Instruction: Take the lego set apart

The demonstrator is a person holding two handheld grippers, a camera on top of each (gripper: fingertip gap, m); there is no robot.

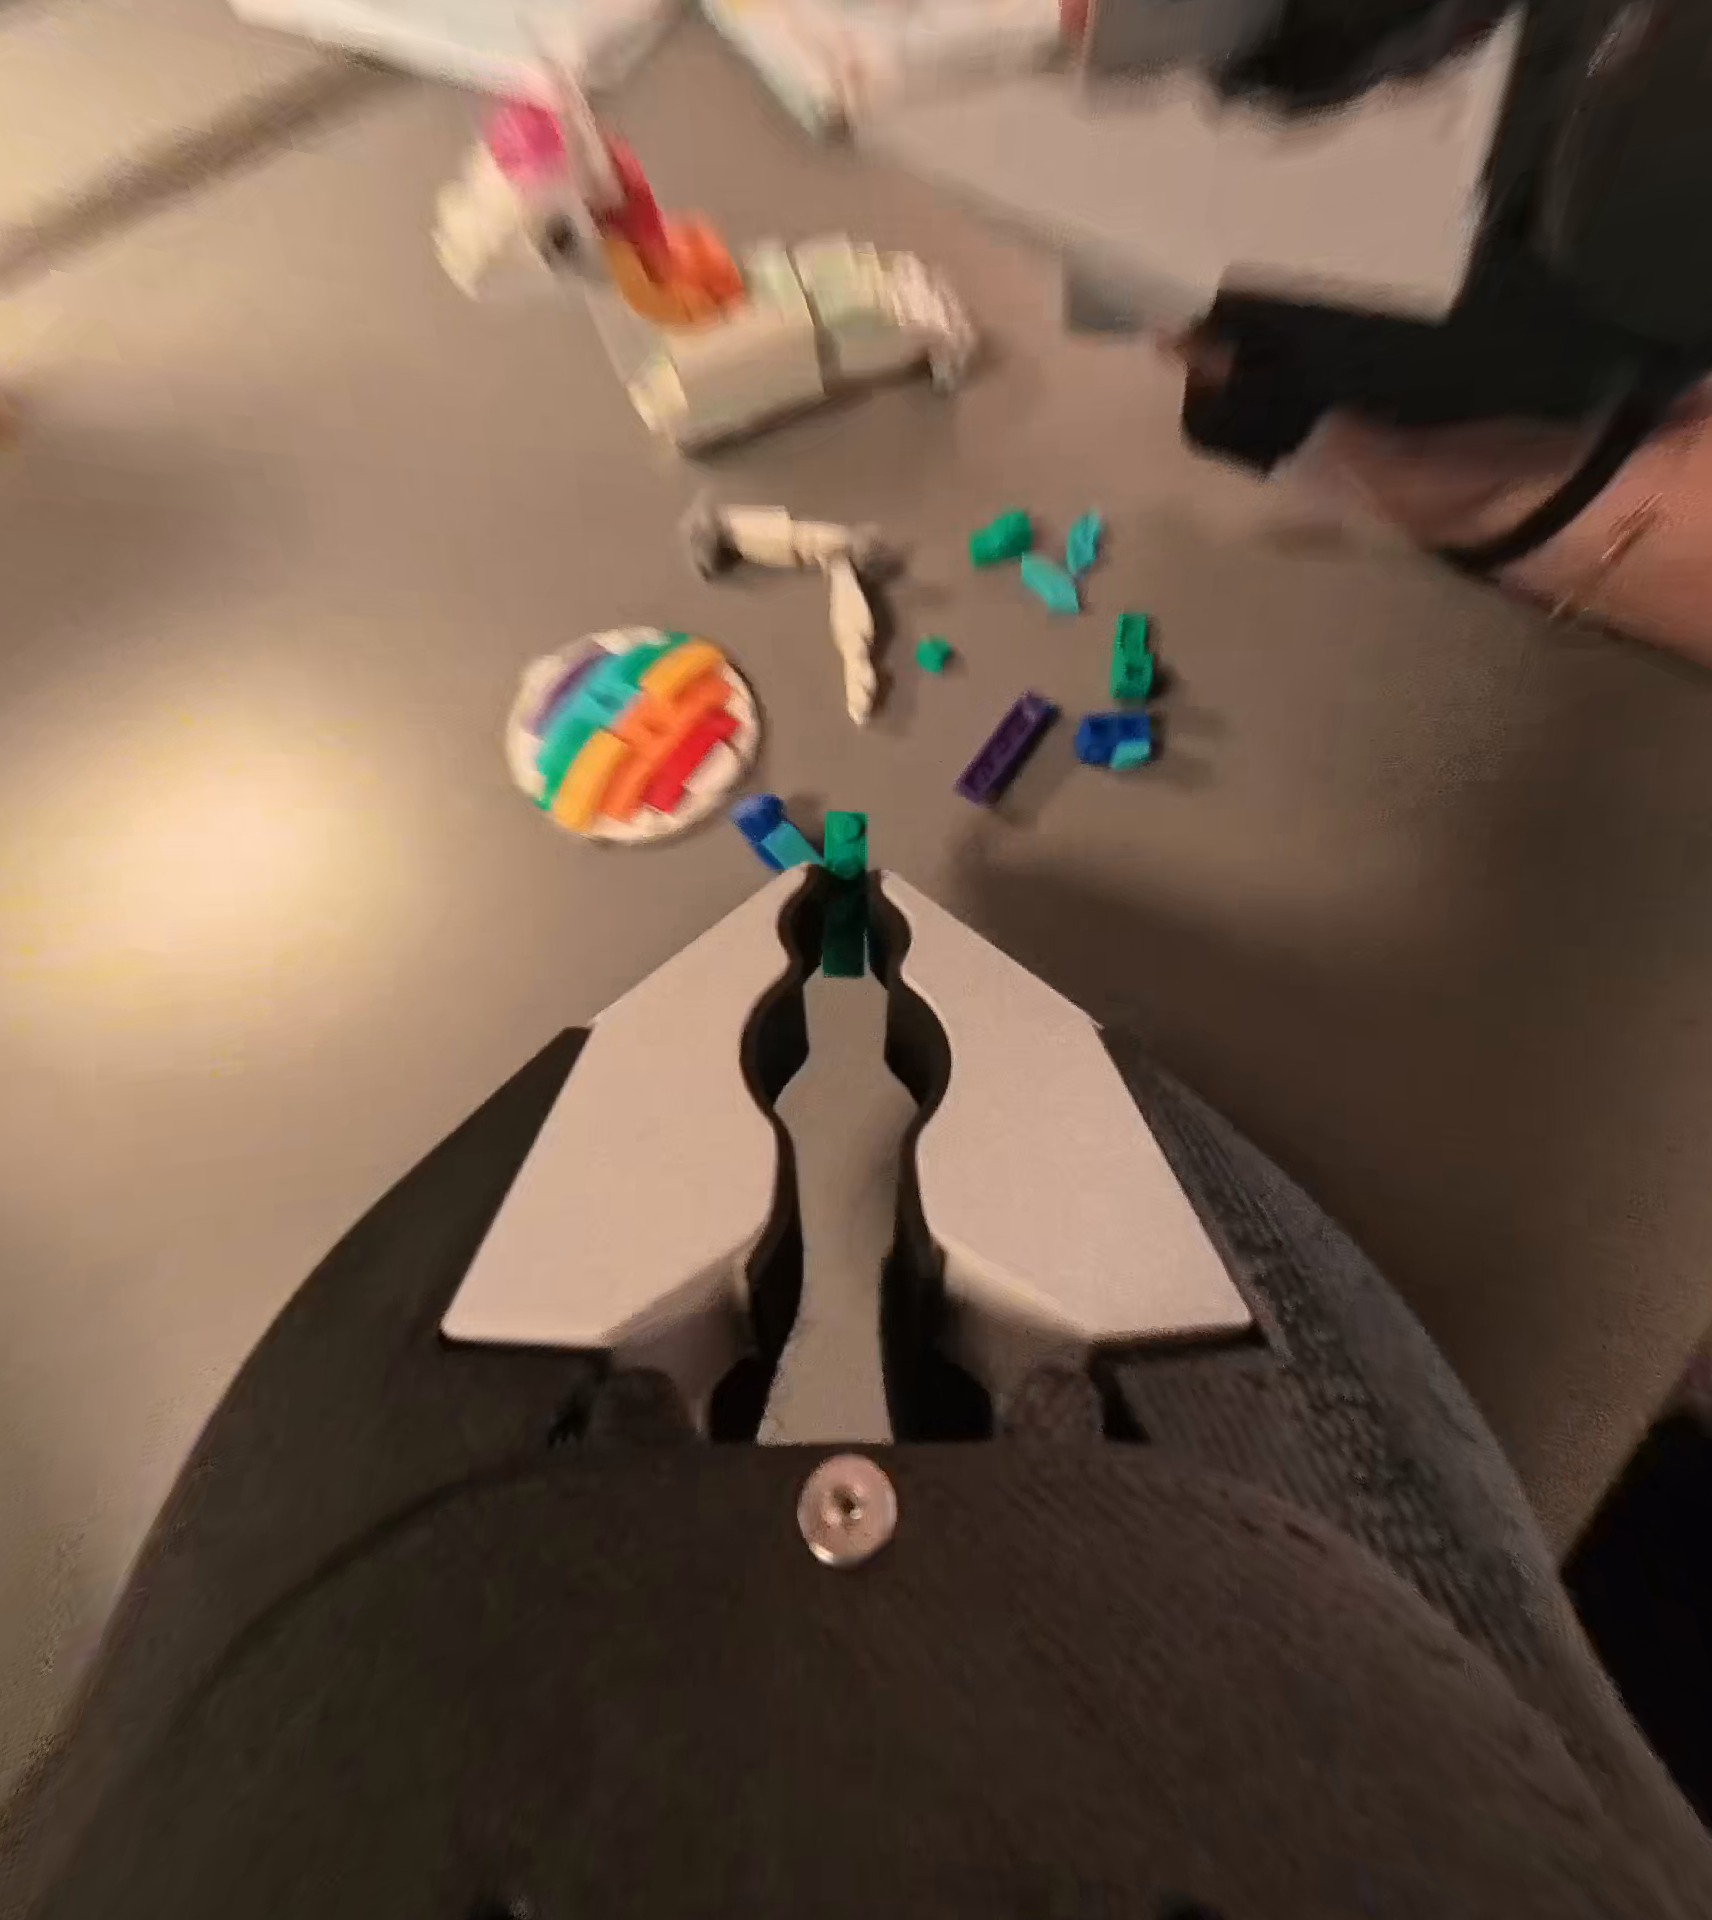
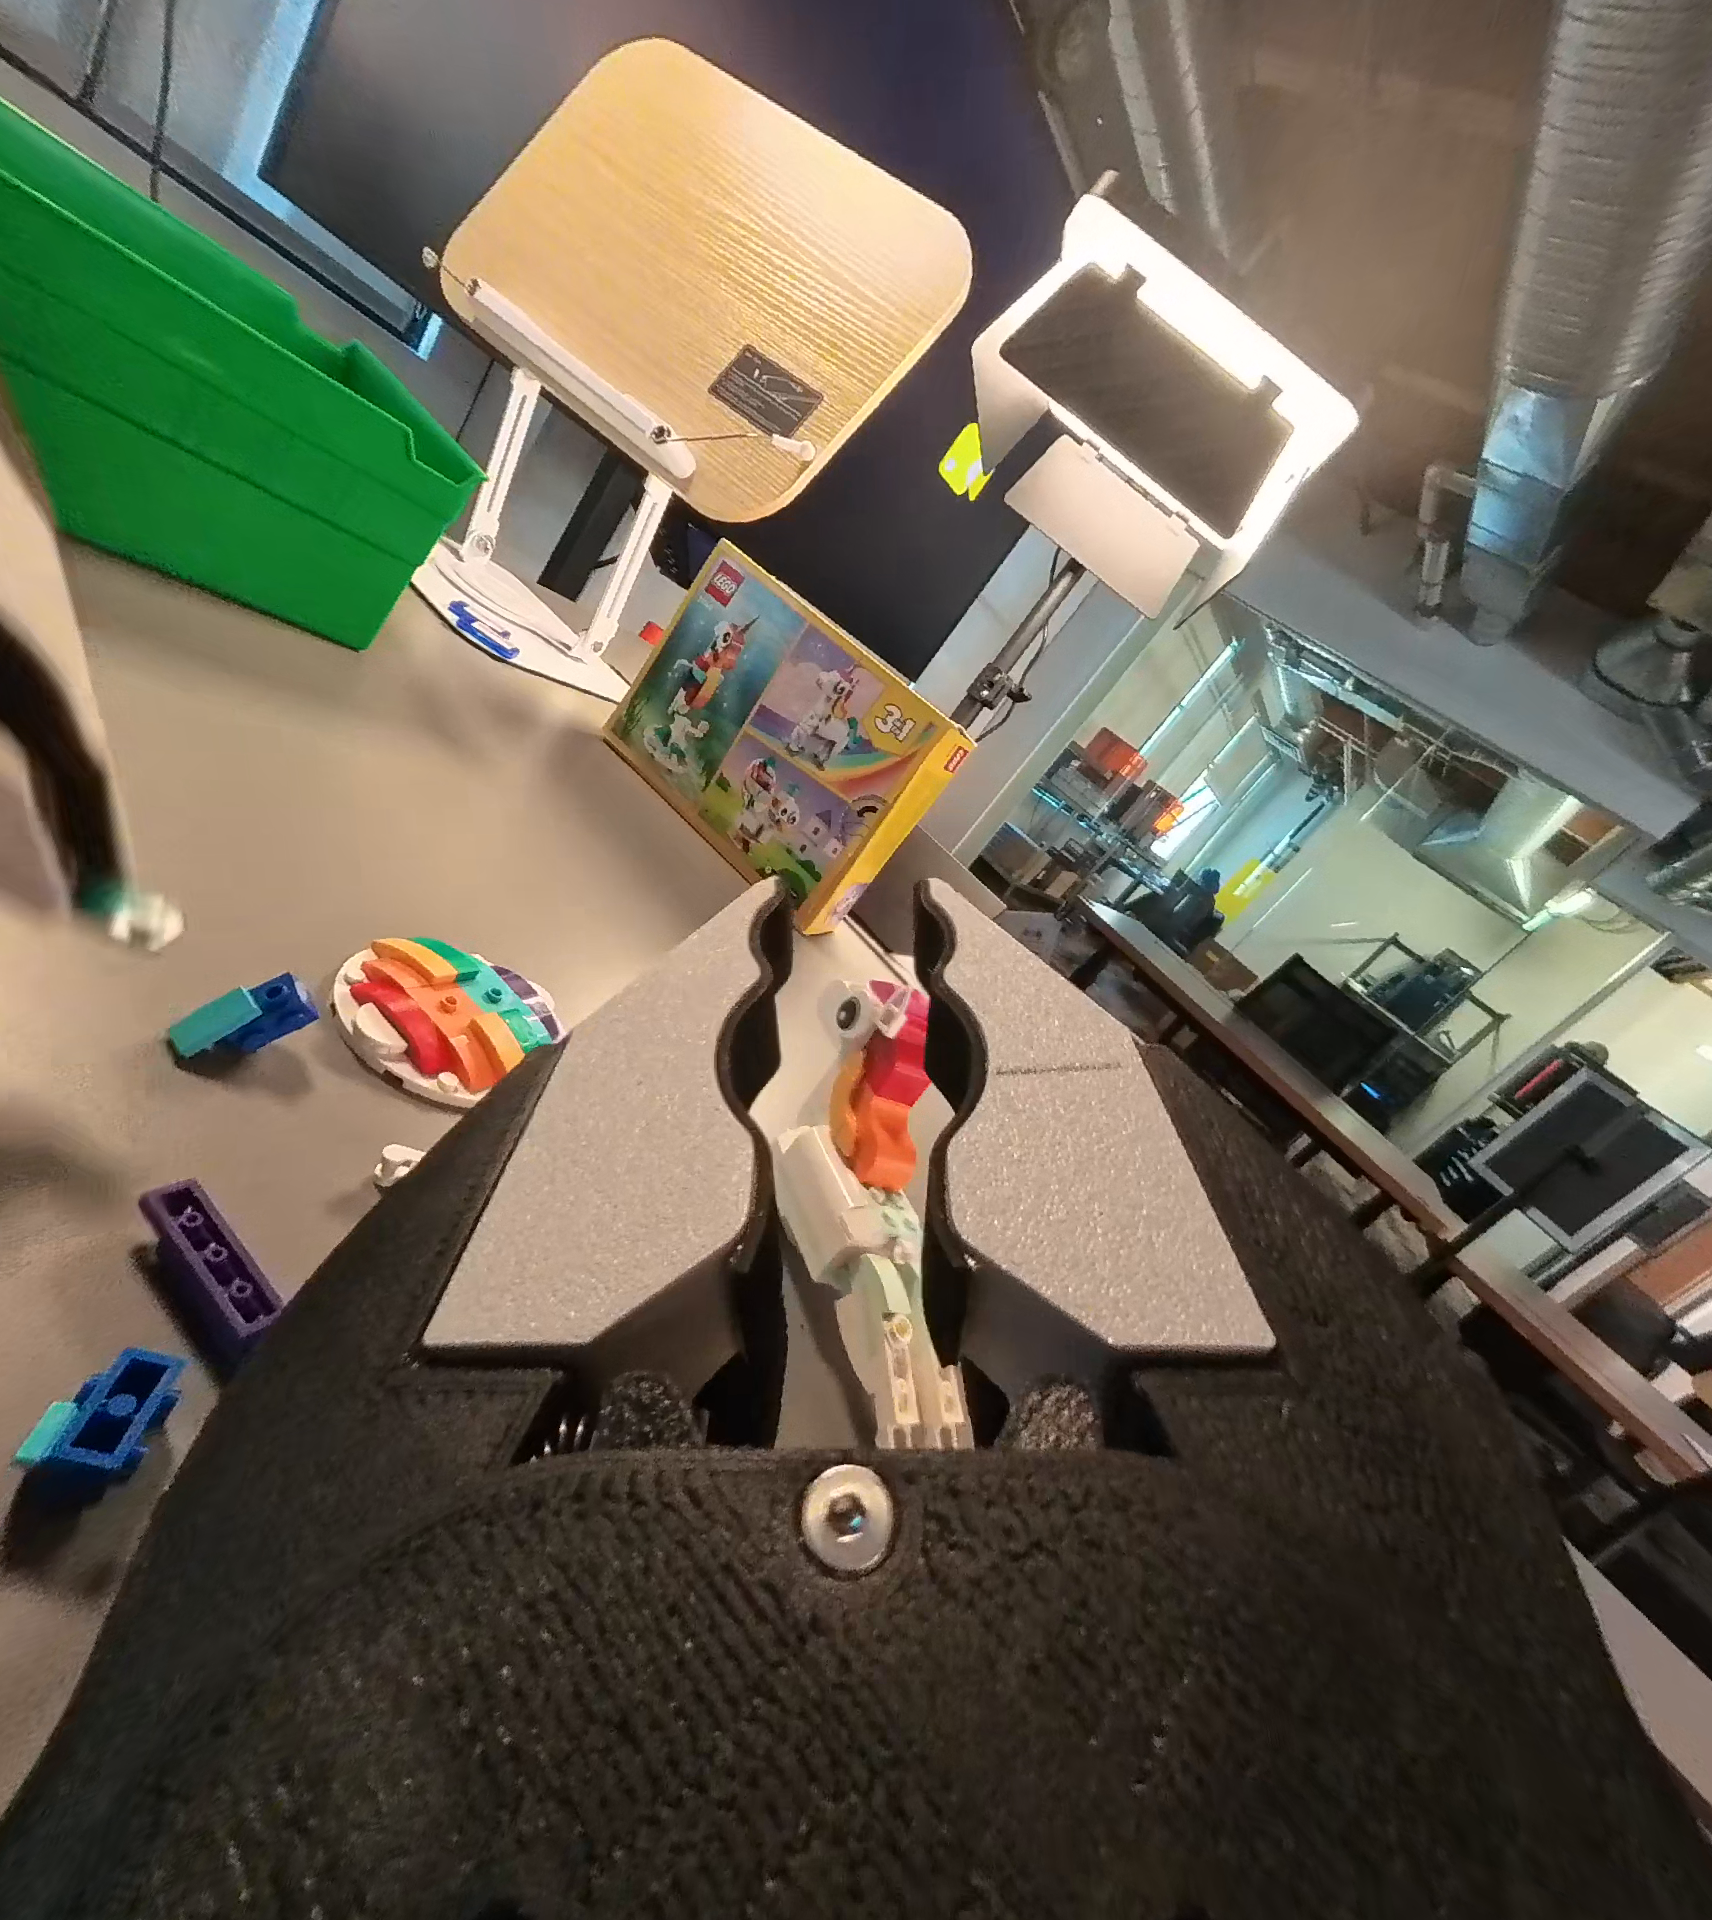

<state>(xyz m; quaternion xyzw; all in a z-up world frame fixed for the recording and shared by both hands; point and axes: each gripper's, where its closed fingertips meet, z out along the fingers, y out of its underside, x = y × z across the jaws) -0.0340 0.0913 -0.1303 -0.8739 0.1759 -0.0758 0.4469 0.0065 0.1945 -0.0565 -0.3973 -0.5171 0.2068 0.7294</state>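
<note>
My left gripper [image 1: 844,883] is shut on a small green brick [image 1: 844,844] just above the grey table [image 1: 208,935]. It also shows at the left of the right wrist view [image 2: 93,873], blurred. My right gripper [image 2: 854,894] is shut on the white unicorn model [image 2: 867,1143], which has a red and orange mane. The model lies deep between the fingers, head forward. In the left wrist view the unicorn [image 1: 727,312] shows farther back, blurred. A round white disc with rainbow bricks [image 1: 634,732] lies just beyond my left gripper; it also shows in the right wrist view [image 2: 447,1013].
Loose pieces lie on the table: white leg parts [image 1: 810,582], green and teal bricks [image 1: 1028,551], a purple brick [image 2: 208,1268] and blue bricks [image 2: 109,1413]. At the back stand the set's box [image 2: 790,738], stacked green bins [image 2: 156,395] and a wooden stand [image 2: 706,281].
</note>
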